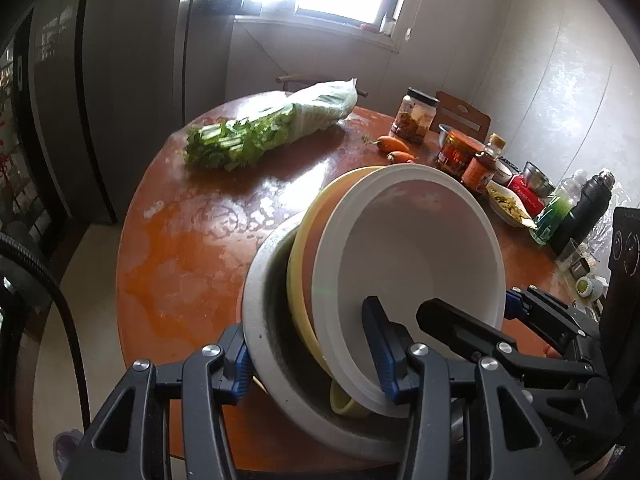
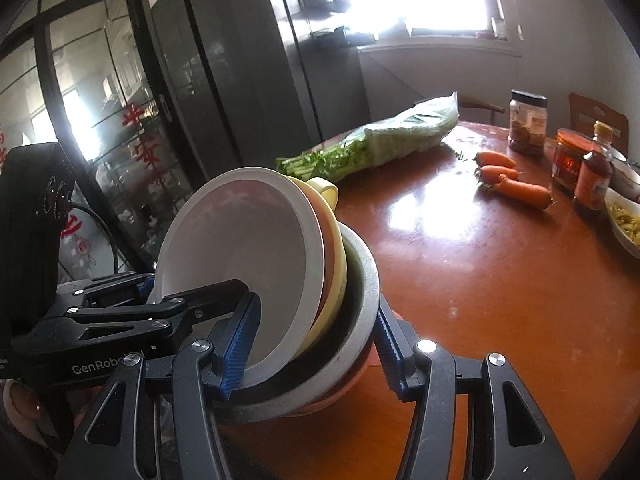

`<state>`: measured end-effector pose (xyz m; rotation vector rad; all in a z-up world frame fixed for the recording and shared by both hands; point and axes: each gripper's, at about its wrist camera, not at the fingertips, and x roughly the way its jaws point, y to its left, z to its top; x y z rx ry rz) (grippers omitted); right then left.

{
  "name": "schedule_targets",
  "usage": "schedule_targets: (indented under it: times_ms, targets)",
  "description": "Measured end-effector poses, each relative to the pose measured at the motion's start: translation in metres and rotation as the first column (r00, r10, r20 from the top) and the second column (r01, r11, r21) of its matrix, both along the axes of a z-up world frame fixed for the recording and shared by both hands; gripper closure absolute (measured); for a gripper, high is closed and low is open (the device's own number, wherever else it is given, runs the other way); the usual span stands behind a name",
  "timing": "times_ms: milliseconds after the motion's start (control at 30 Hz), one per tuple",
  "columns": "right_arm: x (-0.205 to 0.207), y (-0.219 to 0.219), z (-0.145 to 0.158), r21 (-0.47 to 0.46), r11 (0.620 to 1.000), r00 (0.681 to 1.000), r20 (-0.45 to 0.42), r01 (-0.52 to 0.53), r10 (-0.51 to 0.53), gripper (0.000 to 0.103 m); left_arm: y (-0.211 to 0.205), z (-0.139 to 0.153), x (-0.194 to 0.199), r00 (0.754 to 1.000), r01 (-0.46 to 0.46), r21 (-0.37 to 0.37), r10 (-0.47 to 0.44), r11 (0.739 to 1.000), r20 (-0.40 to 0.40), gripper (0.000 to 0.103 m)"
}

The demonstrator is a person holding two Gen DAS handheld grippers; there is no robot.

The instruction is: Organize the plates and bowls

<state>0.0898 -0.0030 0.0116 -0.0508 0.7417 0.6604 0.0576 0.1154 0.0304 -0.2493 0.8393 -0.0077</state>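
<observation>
A nested stack of bowls is held tilted over the near edge of the round wooden table (image 1: 208,240). A white bowl (image 1: 416,248) sits innermost, then an orange-and-yellow bowl (image 1: 308,256), then a grey speckled bowl (image 1: 260,320) outermost. My left gripper (image 1: 312,356) is shut across the stack's near rim, one finger outside the grey bowl, one inside the white bowl. My right gripper (image 2: 316,348) is shut across the same stack (image 2: 256,248) from the other side. Each gripper shows in the other's view, the right one (image 1: 520,312) and the left one (image 2: 168,304).
A bag of green celery (image 1: 260,128) lies at the table's far side. Carrots (image 2: 512,180), jars and sauce bottles (image 1: 460,152), a food dish (image 2: 624,220), a green bottle and a black flask (image 1: 588,208) crowd the right. A dark refrigerator (image 2: 240,80) stands beyond.
</observation>
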Motion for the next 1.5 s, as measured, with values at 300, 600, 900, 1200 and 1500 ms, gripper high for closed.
schedule_targets:
  times_ms: [300,600,900,1200,1500]
  targets:
    - [0.004,0.009,-0.016,-0.034,0.999,0.999,-0.033,0.012,-0.013,0.045,0.006,-0.019,0.008,1.0,0.011,-0.026,-0.011,1.0,-0.028,0.055]
    - [0.007,0.014,-0.021,-0.052,0.998,0.999,-0.035,0.02,-0.022,0.045,0.009,-0.025,0.01,0.999,0.014,-0.037,-0.015,0.999,-0.036,0.055]
    - [0.007,0.014,-0.022,-0.059,0.998,0.999,-0.021,0.024,-0.025,0.045,0.009,-0.027,0.009,1.0,0.014,-0.044,-0.015,0.999,-0.022,0.054]
    - [0.003,0.018,-0.021,-0.088,0.995,0.999,0.012,0.037,-0.036,0.045,0.008,-0.026,0.007,1.0,0.01,-0.016,-0.01,1.0,-0.015,0.052]
    - [-0.004,0.014,-0.011,-0.078,0.996,0.998,0.044,0.053,-0.05,0.038,0.013,-0.013,-0.002,0.998,-0.023,0.014,0.022,1.0,0.053,0.044]
